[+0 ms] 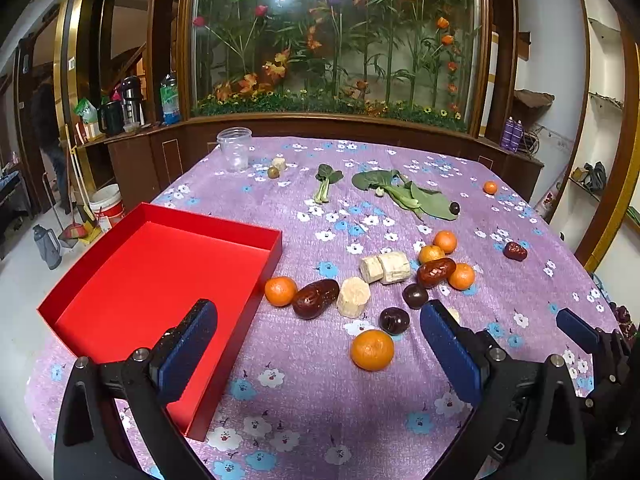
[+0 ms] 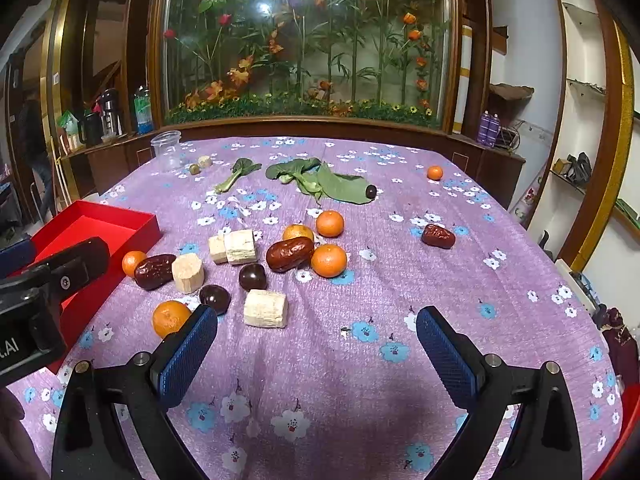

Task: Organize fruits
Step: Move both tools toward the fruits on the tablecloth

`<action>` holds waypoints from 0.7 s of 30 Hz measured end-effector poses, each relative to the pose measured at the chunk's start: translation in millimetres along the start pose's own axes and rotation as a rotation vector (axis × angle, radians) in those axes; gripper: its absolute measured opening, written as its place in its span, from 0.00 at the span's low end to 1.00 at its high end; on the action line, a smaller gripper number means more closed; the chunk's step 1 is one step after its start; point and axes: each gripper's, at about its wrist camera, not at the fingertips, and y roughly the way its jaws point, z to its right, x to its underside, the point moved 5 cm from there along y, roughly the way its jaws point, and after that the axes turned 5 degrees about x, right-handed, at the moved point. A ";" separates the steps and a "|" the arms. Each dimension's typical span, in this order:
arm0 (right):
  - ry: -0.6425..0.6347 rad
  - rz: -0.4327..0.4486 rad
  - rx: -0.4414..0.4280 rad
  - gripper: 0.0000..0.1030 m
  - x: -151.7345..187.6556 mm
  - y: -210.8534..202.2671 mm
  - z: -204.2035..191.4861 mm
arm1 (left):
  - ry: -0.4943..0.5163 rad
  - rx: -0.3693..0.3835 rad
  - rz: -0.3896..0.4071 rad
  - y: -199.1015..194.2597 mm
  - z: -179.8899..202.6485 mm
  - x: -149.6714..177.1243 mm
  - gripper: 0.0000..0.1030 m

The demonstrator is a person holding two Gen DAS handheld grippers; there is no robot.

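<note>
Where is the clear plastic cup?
The clear plastic cup stands at the table's far left edge in both views, beyond the red box, with a small green fruit just to its right.

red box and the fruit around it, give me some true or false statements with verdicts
1. The shallow red cardboard box holds no fruit. True.
2. The left claw grips a tangerine. False: it is open and holds nothing.
3. The clear plastic jar stands upright at the far edge of the table. True.
4. The green leafy vegetables lie inside the box. False: they lie on the purple flowered tablecloth.
5. The right claw is open. True.
</note>
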 end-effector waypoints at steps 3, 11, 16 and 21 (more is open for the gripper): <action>-0.003 -0.008 -0.006 0.98 1.0 2.6 0.1 | -0.008 0.006 -0.014 4.8 -3.7 1.7 0.98; -0.013 -0.026 -0.024 0.98 -7.7 7.3 22.7 | -0.147 0.020 -0.009 8.3 -62.2 -11.5 0.98; -0.053 -0.068 -0.117 0.98 -9.8 18.0 16.4 | -0.189 0.083 -0.043 16.6 -72.3 -6.2 0.98; -0.085 -0.128 -0.264 0.88 -7.5 28.2 -4.9 | -0.102 0.192 -0.095 29.7 -37.1 6.6 0.83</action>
